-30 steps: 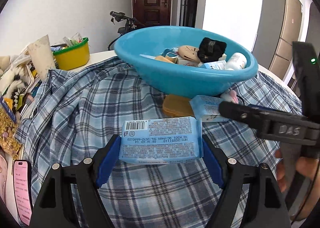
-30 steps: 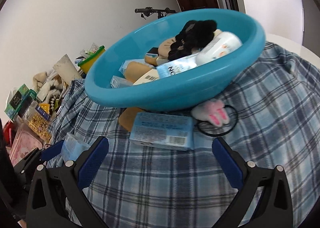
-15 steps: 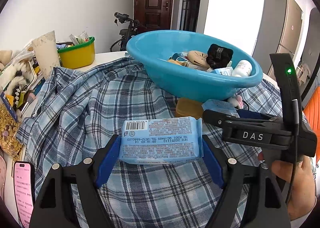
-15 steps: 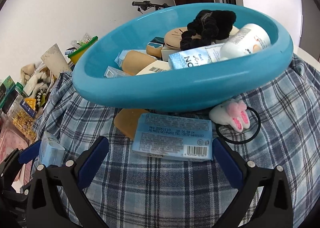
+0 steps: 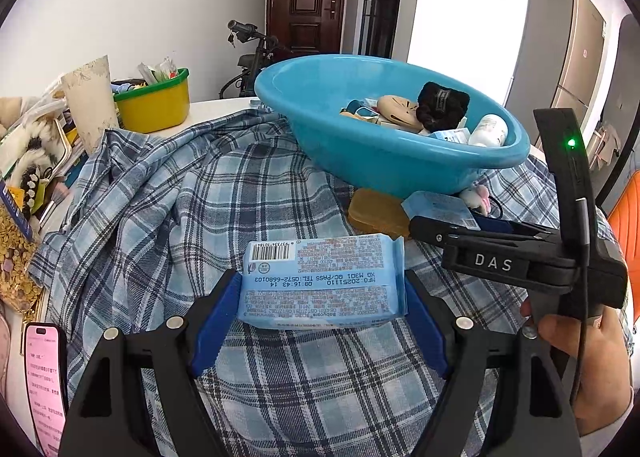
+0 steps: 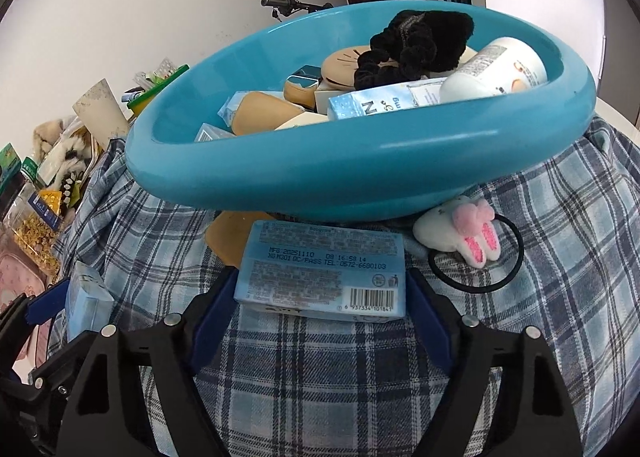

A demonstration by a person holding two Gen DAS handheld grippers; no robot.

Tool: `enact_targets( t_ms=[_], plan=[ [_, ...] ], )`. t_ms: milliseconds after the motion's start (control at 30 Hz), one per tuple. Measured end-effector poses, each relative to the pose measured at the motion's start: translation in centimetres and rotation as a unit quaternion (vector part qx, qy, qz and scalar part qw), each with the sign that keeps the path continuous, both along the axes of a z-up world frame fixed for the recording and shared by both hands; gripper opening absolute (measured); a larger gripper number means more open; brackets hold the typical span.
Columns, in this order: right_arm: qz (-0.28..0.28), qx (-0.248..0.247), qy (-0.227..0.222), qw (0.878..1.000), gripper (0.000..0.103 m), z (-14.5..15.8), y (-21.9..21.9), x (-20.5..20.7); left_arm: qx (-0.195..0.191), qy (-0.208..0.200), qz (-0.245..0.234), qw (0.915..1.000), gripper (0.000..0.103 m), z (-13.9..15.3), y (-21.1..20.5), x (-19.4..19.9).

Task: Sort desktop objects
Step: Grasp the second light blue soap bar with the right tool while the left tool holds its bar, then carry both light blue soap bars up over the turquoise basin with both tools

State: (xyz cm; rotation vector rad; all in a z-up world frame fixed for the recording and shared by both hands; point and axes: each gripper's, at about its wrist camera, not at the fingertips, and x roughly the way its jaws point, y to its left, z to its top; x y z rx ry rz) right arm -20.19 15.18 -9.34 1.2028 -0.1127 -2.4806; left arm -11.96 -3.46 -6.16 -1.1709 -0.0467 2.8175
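My left gripper (image 5: 322, 313) is shut on a light blue tissue pack (image 5: 322, 283) and holds it above the plaid cloth (image 5: 168, 209). My right gripper (image 6: 320, 297) has its blue pads against both ends of a second blue tissue pack (image 6: 322, 271), which lies on the cloth in front of the blue basin (image 6: 360, 165). The basin (image 5: 384, 153) holds a black scrunchie (image 6: 420, 41), a white bottle (image 6: 496, 69), boxes and tan items. The right gripper's body shows in the left wrist view (image 5: 520, 257), and the left-held pack shows in the right wrist view (image 6: 86, 303).
A bunny hair tie (image 6: 472, 245) and a tan pad (image 6: 230, 235) lie under the basin's edge. A yellow bin (image 5: 154, 103), snack bags (image 5: 16, 249) and a pink phone (image 5: 44, 381) crowd the left side. An orange chair (image 5: 628, 225) is at the right.
My right gripper moved forward and closed its fingers around the second tissue pack. My left gripper drew back from the basin with its pack still held.
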Motion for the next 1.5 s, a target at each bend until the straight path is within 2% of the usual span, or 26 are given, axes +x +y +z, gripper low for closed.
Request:
enact_targets(
  t_ms=[200,367,867,1200,1500],
  plan=[
    [0.010,0.003,0.002,1.000,0.075,0.2,-0.1,0.7,-0.004,-0.001,0.004,1.0000,0.081,-0.1,-0.3,0.0],
    [0.024,0.039,0.018,0.999,0.075,1.0,-0.4,2.1,-0.005,0.002,0.018,0.9998,0.081,0.3,-1.1,0.1],
    [0.051,0.032,0.049,0.997,0.075,4.9,1.9,6.1,-0.018,0.028,0.022,0.9992,0.081,3.1,-0.1,1.4],
    [0.057,0.022,0.094,0.994,0.075,9.1,5.2,9.2,-0.014,0.054,0.002,0.9984,0.081,5.7,2.6,2.8],
    [0.069,0.002,0.163,0.984,0.075,15.6,6.5,8.8,-0.024,0.116,-0.013,0.9929,0.081,11.4,4.4,2.9]
  ],
)
